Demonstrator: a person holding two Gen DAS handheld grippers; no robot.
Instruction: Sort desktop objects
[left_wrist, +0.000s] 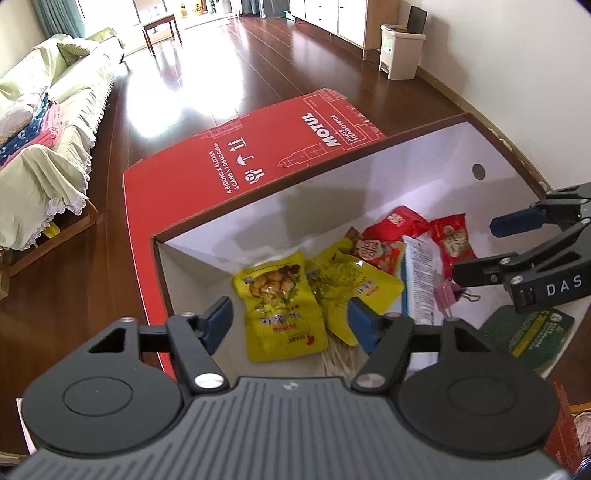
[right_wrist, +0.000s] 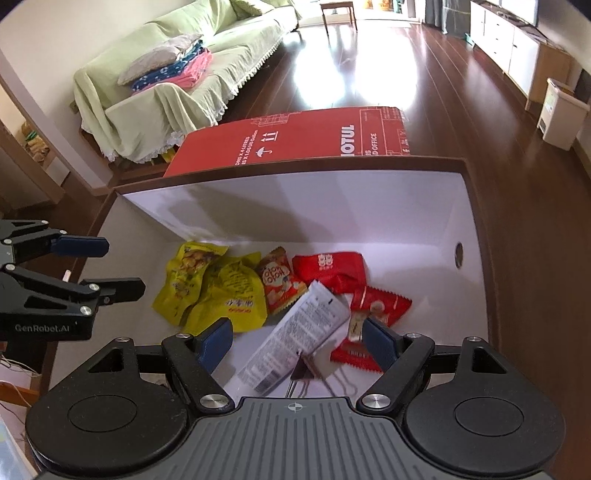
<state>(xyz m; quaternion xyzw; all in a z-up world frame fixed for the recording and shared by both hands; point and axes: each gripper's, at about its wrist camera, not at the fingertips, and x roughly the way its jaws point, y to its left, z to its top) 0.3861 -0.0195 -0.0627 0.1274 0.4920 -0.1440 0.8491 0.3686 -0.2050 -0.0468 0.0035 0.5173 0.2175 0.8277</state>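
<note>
1. My left gripper (left_wrist: 290, 319) hangs open and empty over the box (left_wrist: 369, 184), above the yellow packs (left_wrist: 280, 295).
2. My right gripper (right_wrist: 299, 341) is open too, empty, over the white tube (right_wrist: 299, 339) and clips (right_wrist: 306, 373).
3. Red packs (right_wrist: 328, 271) lie at 12 o'clock from the tube.
4. I see bare floor (right_wrist: 413, 291) of the box at 3 o'clock, near the wall with the hole (right_wrist: 459, 254).
5. The red flap (left_wrist: 258, 147) lies beyond the far rim.

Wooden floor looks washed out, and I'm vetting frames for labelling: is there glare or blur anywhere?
Left wrist view: window glare blows out the floor; fisheye bends the red box flap. Right wrist view: same floor glare; white tube slightly soft.
</note>
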